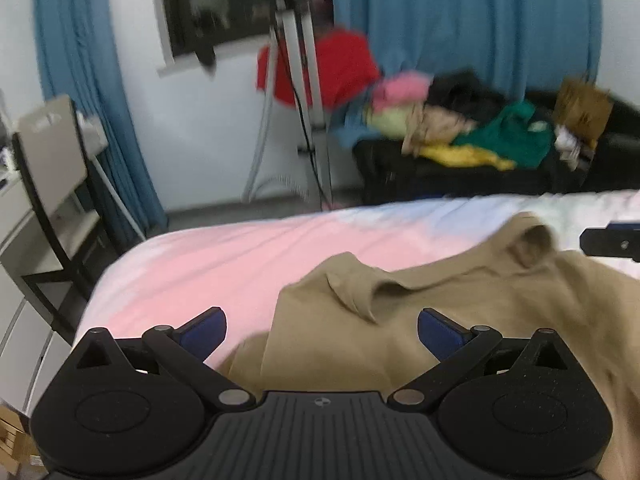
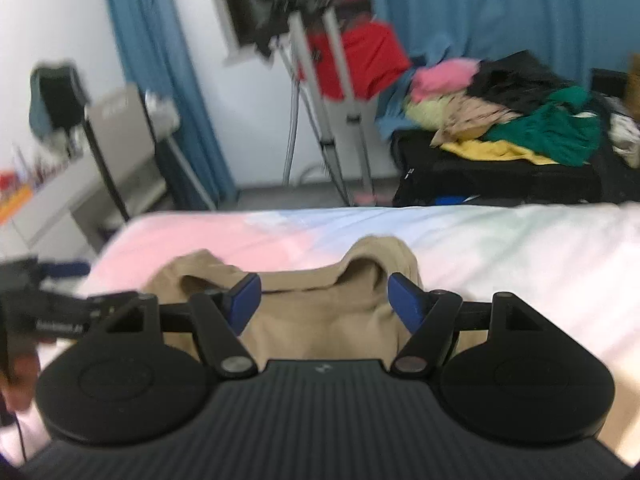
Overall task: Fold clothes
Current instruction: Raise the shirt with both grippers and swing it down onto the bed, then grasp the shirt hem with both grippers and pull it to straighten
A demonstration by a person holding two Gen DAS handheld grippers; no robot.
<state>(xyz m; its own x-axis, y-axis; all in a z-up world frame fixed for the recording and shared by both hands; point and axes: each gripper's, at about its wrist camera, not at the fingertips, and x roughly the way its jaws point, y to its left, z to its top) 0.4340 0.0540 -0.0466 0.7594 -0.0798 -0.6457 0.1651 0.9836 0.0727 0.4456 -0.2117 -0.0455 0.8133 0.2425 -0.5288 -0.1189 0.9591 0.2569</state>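
— So, from the left wrist camera, what do you see?

— A crumpled tan cotton garment [image 1: 460, 320] lies on a bed covered with a pink, pale-blue and white sheet [image 1: 224, 264]. The left gripper [image 1: 322, 334] hovers over the garment's left edge with its blue-padded fingers [image 1: 204, 332] spread wide apart, nothing between them. At the far right edge, a bit of the right gripper [image 1: 612, 242] pokes in above the cloth.

— And the background?

— A heap of mixed coloured clothes [image 1: 460, 120] on a black sofa, blue curtains [image 1: 464, 20], and a metal tripod stand [image 1: 298, 80].

— Now the right wrist camera?

— The right gripper [image 2: 324, 302] is above the garment [image 2: 320, 320] too, fingers [image 2: 406, 300] apart and empty, with a raised fold of the cloth just beyond them. The left gripper [image 2: 60, 300] shows blurred at the left edge, held by a hand [image 2: 20, 376]. The garment sits near the bed's [image 2: 500, 248] close edge.
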